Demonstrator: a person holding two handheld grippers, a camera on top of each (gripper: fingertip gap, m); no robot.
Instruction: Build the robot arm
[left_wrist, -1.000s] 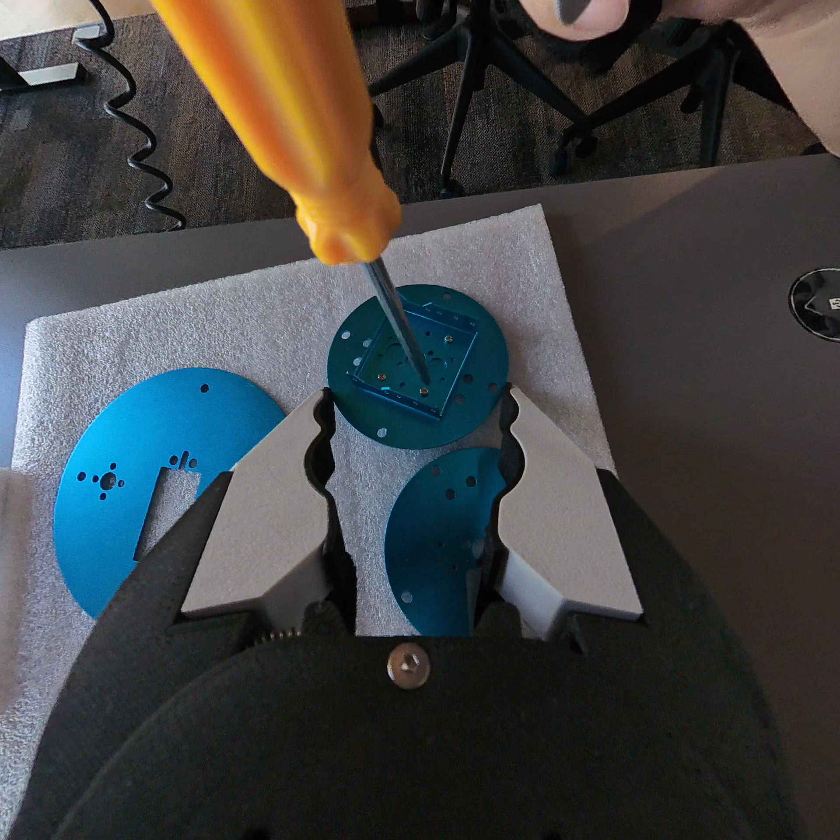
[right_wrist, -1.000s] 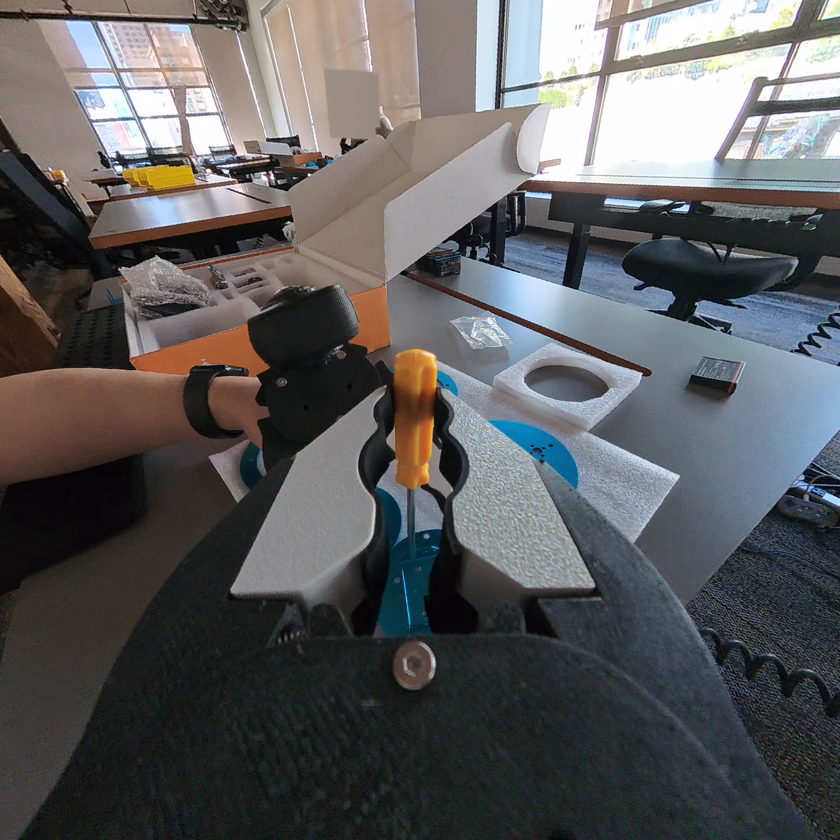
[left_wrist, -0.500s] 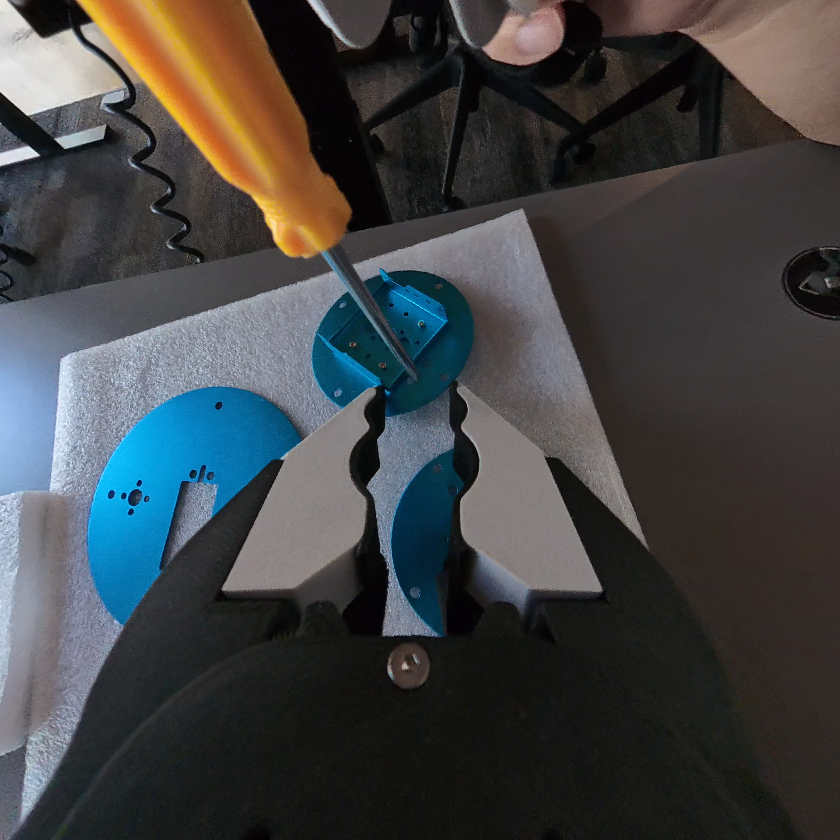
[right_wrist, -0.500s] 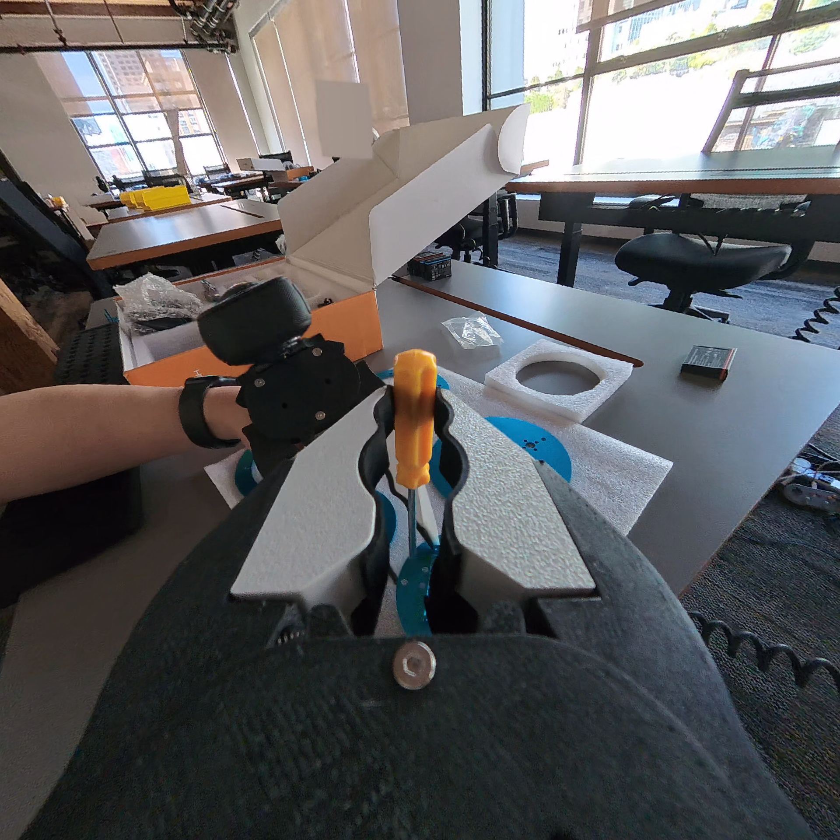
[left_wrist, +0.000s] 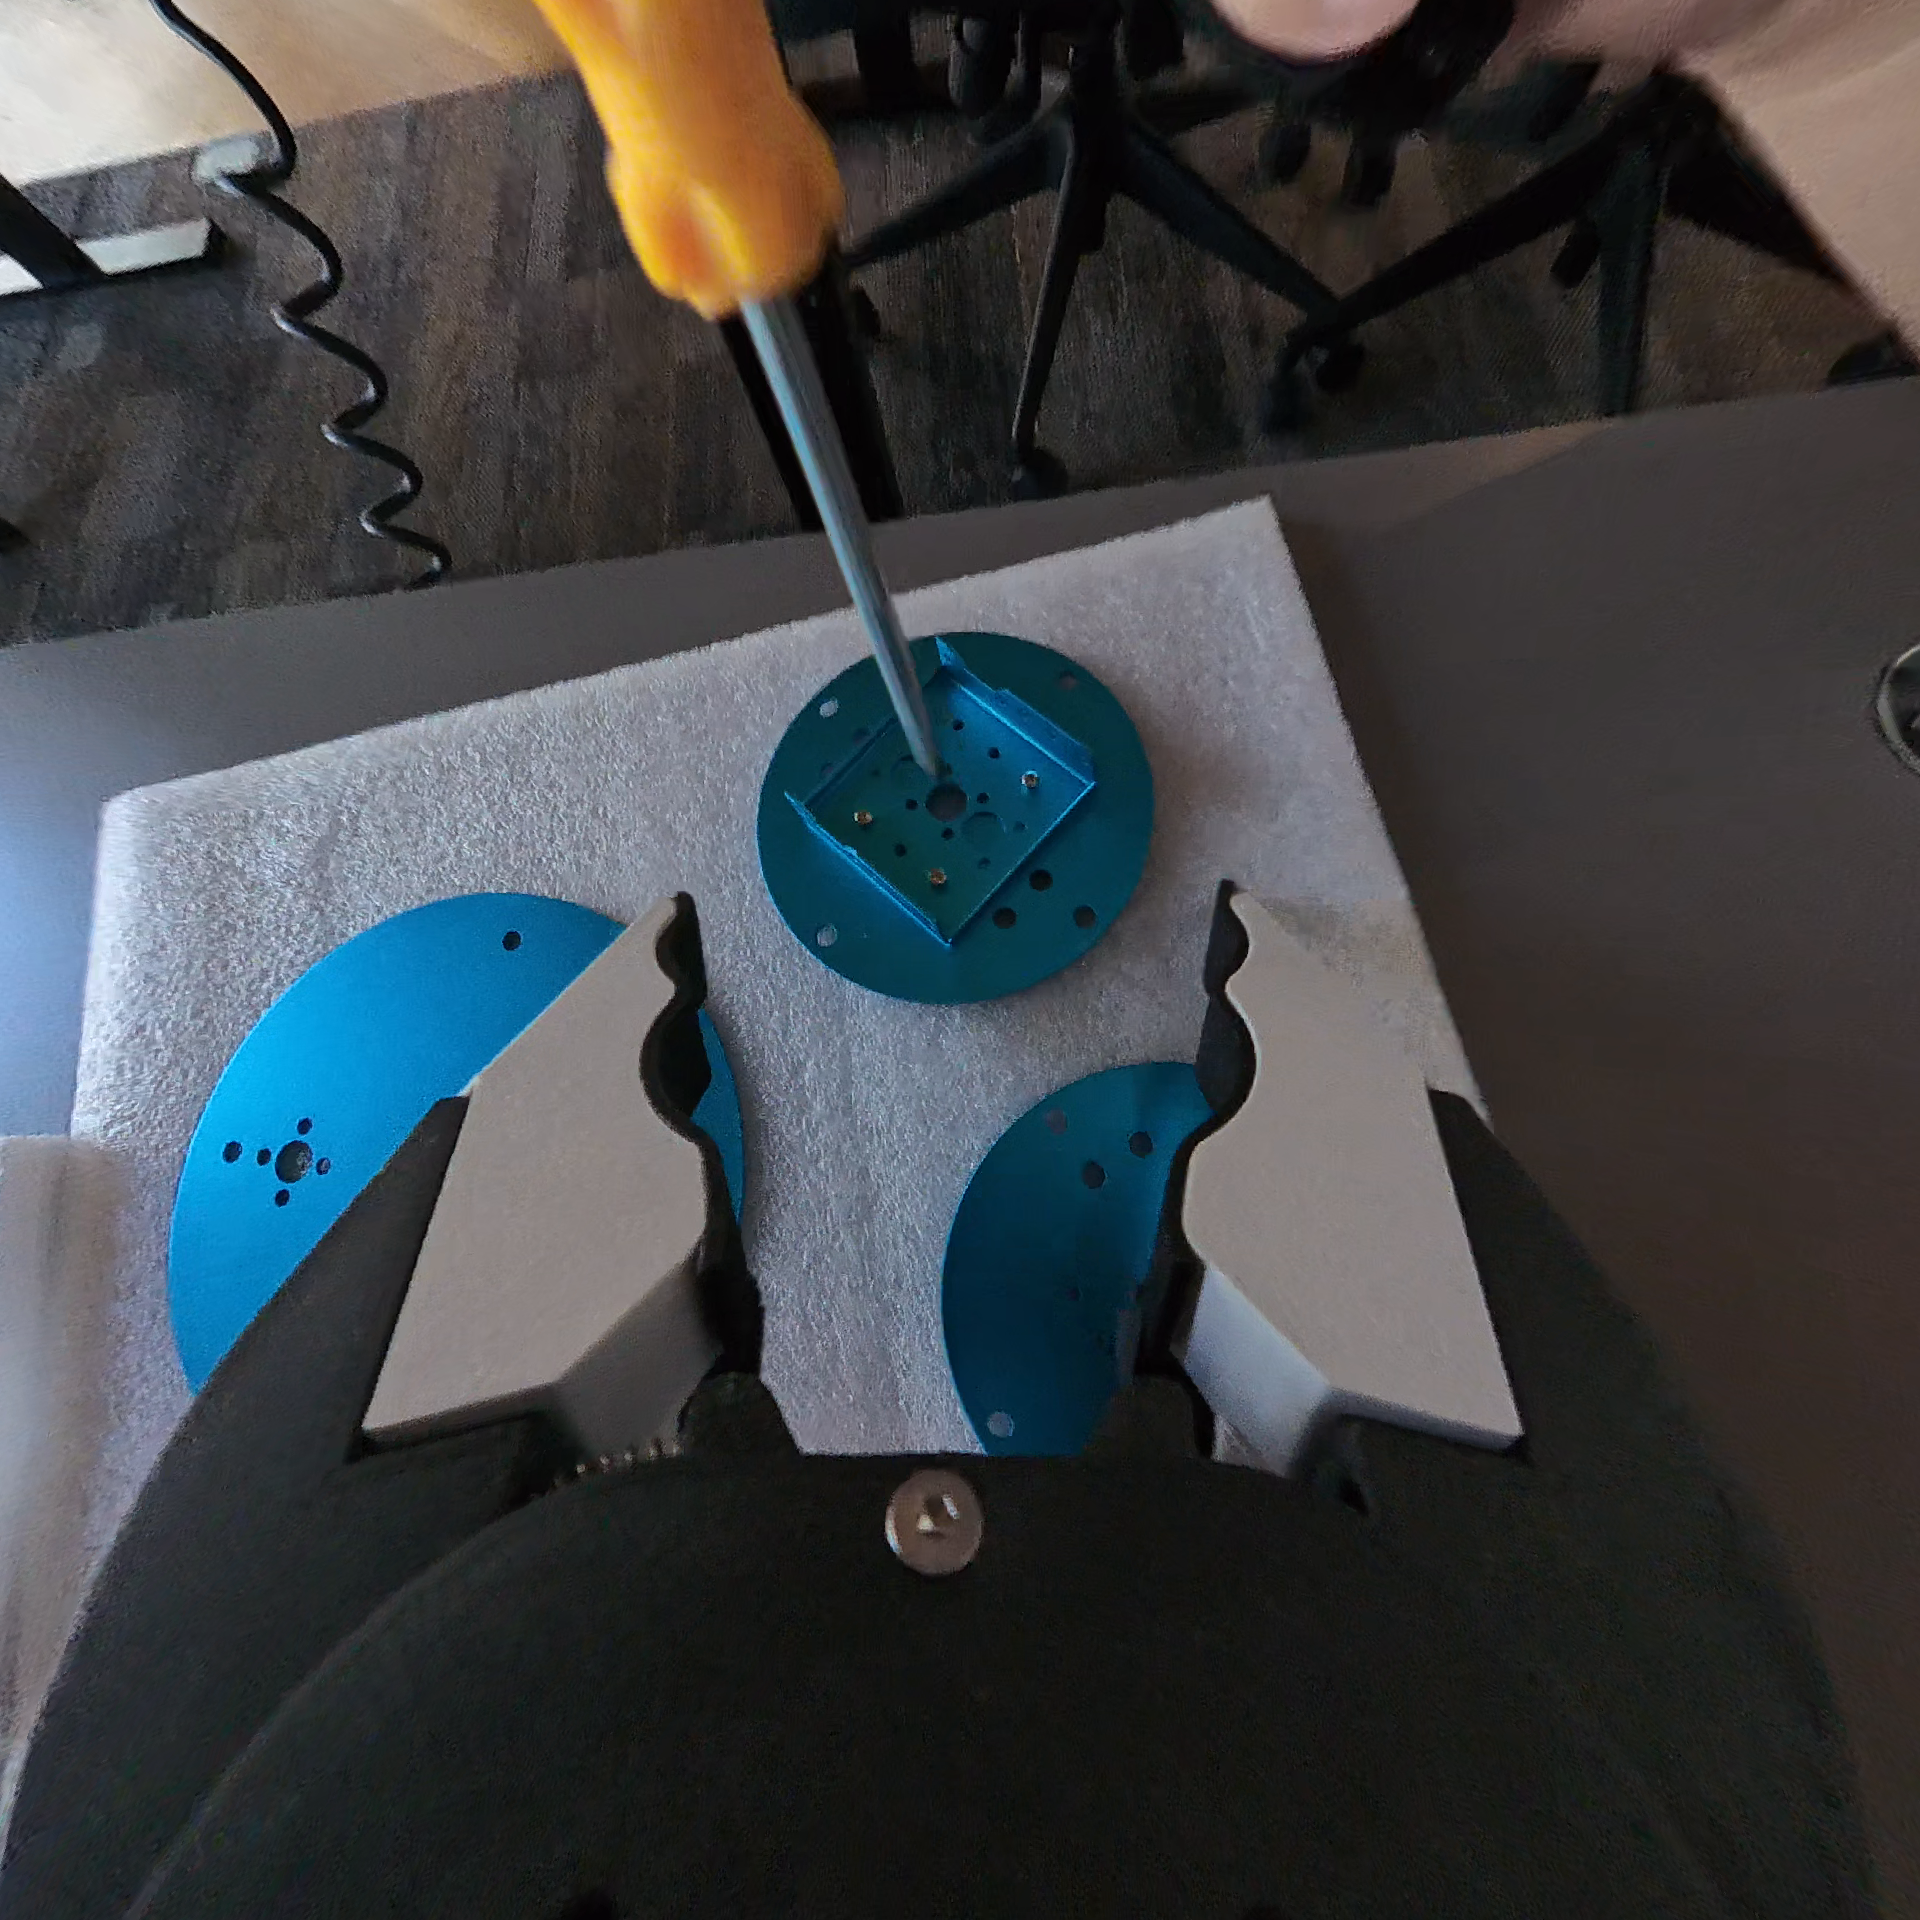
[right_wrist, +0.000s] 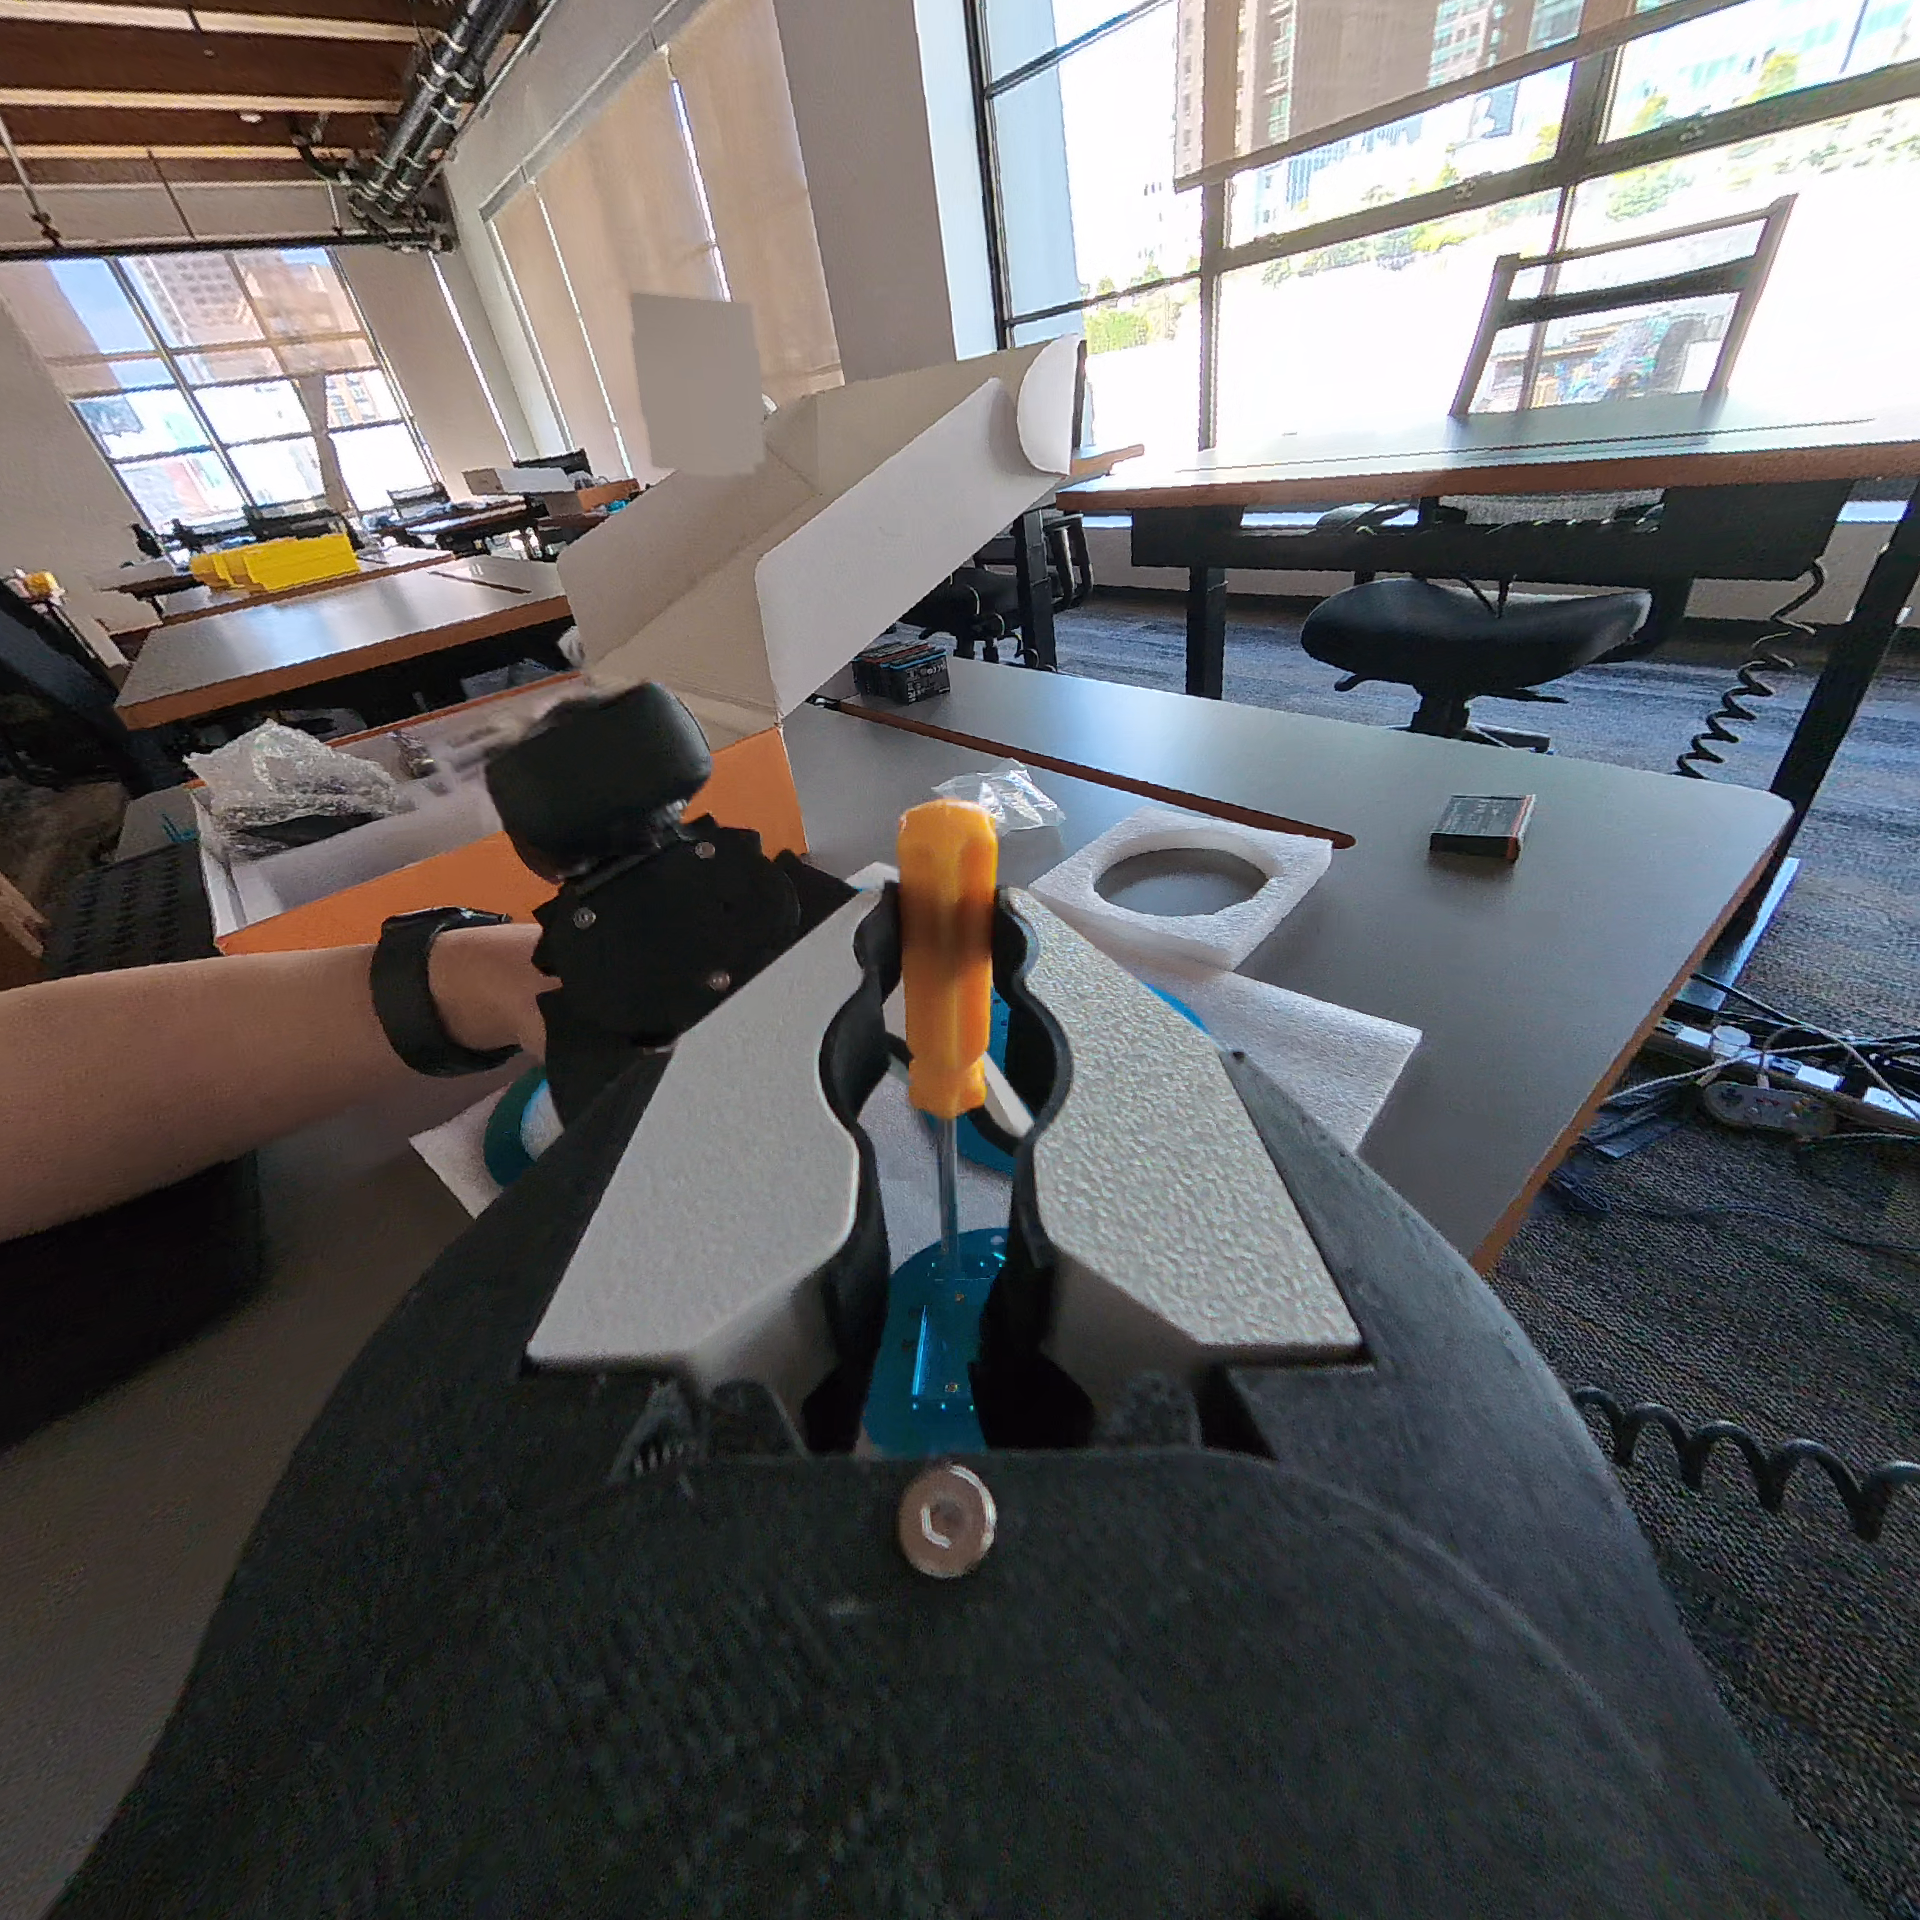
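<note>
My right gripper (right_wrist: 943, 914) is shut on an orange-handled screwdriver (right_wrist: 945, 966); the screwdriver also shows in the left wrist view (left_wrist: 717, 156). Its metal tip rests inside a square blue bracket (left_wrist: 940, 821) that sits on a small blue round plate (left_wrist: 1091, 894). My left gripper (left_wrist: 954, 914) is open and empty, just in front of that plate. Its fingers partly cover a large blue disc (left_wrist: 353, 1091) on the left and another blue disc (left_wrist: 1049, 1247) on the right. All lie on a white foam sheet (left_wrist: 416, 810).
In the right wrist view an open orange and white box (right_wrist: 665, 644) stands behind the left gripper and forearm. A white foam ring block (right_wrist: 1184, 883), a small plastic bag (right_wrist: 997, 795) and a small dark box (right_wrist: 1481, 826) lie on the grey table (right_wrist: 1507, 935). Office chairs stand beyond the table edge. The grippers' ends are close to 15 centimetres from one another.
My left gripper closed to a narrow gap and then opened wide again. The screwdriver tip moved from the bracket's near edge to its middle. The plate and bracket turned a little.
</note>
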